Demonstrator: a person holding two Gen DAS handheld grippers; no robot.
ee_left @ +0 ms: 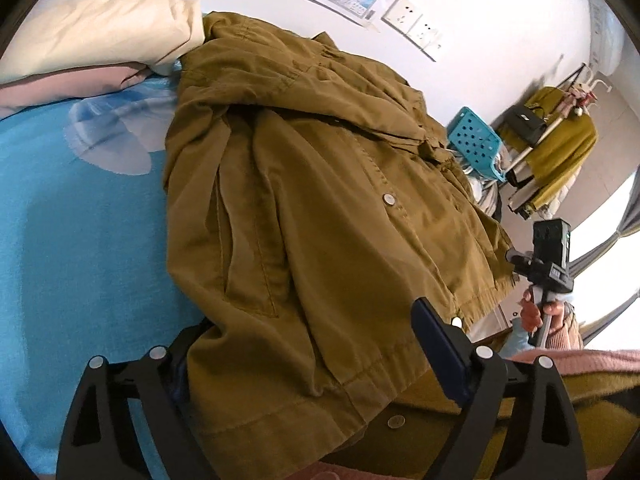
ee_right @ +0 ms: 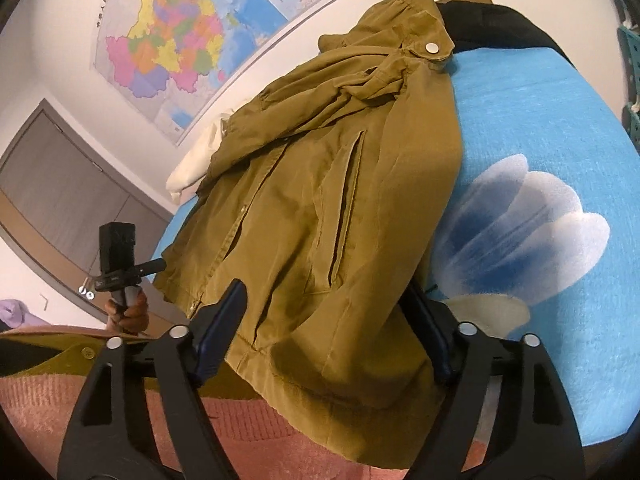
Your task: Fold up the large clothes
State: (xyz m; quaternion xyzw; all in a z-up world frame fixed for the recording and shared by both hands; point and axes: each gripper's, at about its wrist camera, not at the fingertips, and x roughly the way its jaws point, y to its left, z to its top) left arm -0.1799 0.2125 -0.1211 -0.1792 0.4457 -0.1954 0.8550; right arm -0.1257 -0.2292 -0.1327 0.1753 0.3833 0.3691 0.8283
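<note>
At my eleven o'clock a coloured map [ee_right: 176, 44] hangs on the white wall [ee_left: 500, 8]; grey wardrobe doors [ee_right: 52, 184] stand at nine.

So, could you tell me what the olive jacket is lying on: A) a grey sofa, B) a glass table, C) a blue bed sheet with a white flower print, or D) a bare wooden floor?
C: the olive jacket lies spread on the blue bed sheet, whose white flower print shows beside it.
</note>
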